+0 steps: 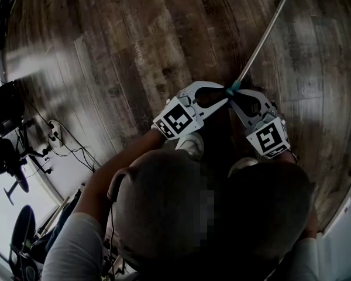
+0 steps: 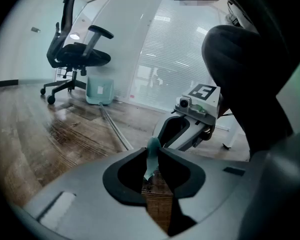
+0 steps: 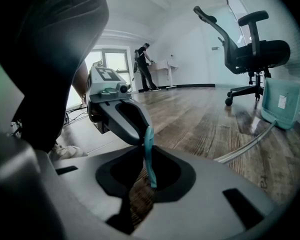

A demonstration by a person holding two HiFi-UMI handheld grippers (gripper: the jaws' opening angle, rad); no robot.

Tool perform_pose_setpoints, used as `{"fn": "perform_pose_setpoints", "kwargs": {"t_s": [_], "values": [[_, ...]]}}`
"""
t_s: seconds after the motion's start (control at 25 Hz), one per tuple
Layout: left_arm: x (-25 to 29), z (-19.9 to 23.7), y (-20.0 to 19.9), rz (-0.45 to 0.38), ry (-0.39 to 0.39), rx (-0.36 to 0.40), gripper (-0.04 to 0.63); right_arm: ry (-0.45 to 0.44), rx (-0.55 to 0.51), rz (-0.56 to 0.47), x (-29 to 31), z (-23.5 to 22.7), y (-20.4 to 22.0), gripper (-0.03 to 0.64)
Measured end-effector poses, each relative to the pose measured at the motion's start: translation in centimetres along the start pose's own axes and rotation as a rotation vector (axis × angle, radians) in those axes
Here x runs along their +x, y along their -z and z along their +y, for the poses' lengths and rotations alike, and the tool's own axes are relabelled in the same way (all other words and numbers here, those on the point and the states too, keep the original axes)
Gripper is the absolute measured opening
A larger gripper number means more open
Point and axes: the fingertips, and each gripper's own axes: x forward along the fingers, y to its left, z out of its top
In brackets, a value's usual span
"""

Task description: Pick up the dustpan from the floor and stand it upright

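We hold the left tongs (image 2: 151,156) and right tongs (image 3: 149,160) both pinched shut on the teal tip (image 1: 233,88) of the handle (image 1: 263,40), one from each side. The dustpan (image 2: 100,91) lies on the floor (image 1: 134,51), its long axis running straight away from us, pan end farthest.

Left claw (image 2: 152,153) clamped on teal handle tip (image 2: 151,160); pole (image 2: 115,129) leads to dustpan (image 2: 100,91) beside office chair (image 2: 79,54).
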Motion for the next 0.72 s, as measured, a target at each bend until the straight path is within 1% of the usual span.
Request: {"fn": "perform_pose_setpoints", "kwargs": {"t_s": [0.16, 0.32, 0.48, 0.6, 0.72], "values": [[-0.5, -0.1, -1.0, -0.014, 0.009, 0.002, 0.066, 0.014, 0.019, -0.022, -0.5, 0.0, -1.0, 0.046], [-1.2, -0.1, -2.8, -0.037, 0.005, 0.002, 0.066, 0.039, 0.036, -0.045, -1.4, -0.5, -2.8, 0.046], [-1.8, -0.7, -5.7, -0.07, 0.007, -0.016, 0.066, 0.047, 0.057, -0.044, -3.4, -0.9, -4.6, 0.046], [-2.8, -1.3, -8.3, -0.099, -0.002, -0.022, 0.066, 0.055, 0.068, -0.044, -5.2, -0.9, -6.8, 0.046], [-3.9, -2.2, -11.3, -0.114, -0.009, -0.021, 0.066, 0.068, 0.092, -0.074, -7.2, -0.5, -9.6, 0.046]]}}
